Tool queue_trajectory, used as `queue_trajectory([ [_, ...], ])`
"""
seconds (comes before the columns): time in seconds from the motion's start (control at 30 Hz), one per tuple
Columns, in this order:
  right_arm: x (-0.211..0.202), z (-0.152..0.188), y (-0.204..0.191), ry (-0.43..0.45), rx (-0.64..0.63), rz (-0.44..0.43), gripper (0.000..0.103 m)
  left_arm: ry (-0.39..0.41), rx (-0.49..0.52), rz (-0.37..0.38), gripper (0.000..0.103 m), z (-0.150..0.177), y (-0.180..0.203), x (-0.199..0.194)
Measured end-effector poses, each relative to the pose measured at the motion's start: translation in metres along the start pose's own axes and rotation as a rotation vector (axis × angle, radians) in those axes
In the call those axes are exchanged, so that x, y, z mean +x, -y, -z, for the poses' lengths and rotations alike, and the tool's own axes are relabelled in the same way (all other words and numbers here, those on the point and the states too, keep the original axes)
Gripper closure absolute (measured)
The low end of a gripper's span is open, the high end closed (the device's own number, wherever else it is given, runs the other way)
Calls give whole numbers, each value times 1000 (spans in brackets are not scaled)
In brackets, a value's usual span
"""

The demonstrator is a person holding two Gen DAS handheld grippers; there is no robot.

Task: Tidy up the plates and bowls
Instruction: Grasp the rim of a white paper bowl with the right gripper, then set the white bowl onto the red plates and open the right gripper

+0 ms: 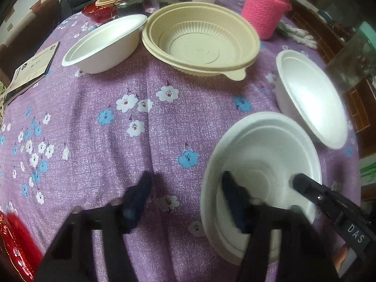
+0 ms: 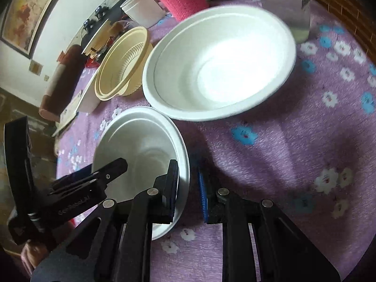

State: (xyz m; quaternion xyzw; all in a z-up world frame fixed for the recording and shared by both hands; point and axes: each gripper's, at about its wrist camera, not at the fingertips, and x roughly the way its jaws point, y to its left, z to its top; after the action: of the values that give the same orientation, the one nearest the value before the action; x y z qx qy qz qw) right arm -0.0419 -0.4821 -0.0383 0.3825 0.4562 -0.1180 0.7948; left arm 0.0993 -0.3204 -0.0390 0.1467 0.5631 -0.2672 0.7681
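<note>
Left wrist view: bowls lie scattered on the tablecloth, so sorting looks barely begun; the left gripper is spread, straddling the near white bowl's rim. Right wrist view: the right gripper straddles the same bowl's opposite rim, fingers spread, not pinching; a larger white bowl sits just beyond.

Four bowls on my purple cloth, all upright and empty.

I see a small white bowl nearest, a larger white bowl just beyond it, stacked tan ribbed bowls farther back, and another white bowl beside those.
</note>
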Motion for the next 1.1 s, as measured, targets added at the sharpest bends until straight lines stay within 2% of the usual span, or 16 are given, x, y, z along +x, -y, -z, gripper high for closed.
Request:
queue_trajectory([
  [0.03,2,0,1,0,13,-8,87,-3,4,14,62,-1,2,3],
  [0.07,3,1,2,5,28,-19,87,-2,7,30,66,0,3,3],
  [0.13,2,3,1,14,34,-21,89,8,17,60,86,1,6,0],
  [0.17,2,4,-1,15,34,-20,95,14,30,54,87,4,9,-3],
  [0.27,-3,11,-13,30,12,1,96,64,42,27,88,11,7,-16],
  [0.43,-21,29,-49,43,-70,-39,96,151,3,-16,88,38,-24,-62],
  [0.57,-26,50,-106,28,-182,-99,96,206,-74,-84,87,69,-77,-104],
  [0.63,-22,69,-151,3,-266,-142,95,221,-121,-124,87,90,-116,-125],
  [0.83,15,133,-266,-78,-462,-222,95,222,-265,-248,86,155,-219,-161],
  [0.9,32,156,-300,-104,-516,-228,95,204,-306,-292,84,174,-251,-164],
  [1.0,59,186,-337,-127,-582,-214,95,156,-378,-299,82,195,-291,-152],
  [1.07,74,201,-350,-134,-619,-195,95,135,-409,-316,77,204,-308,-143],
  [1.1,83,210,-358,-136,-637,-183,95,120,-427,-338,68,208,-317,-136],
])
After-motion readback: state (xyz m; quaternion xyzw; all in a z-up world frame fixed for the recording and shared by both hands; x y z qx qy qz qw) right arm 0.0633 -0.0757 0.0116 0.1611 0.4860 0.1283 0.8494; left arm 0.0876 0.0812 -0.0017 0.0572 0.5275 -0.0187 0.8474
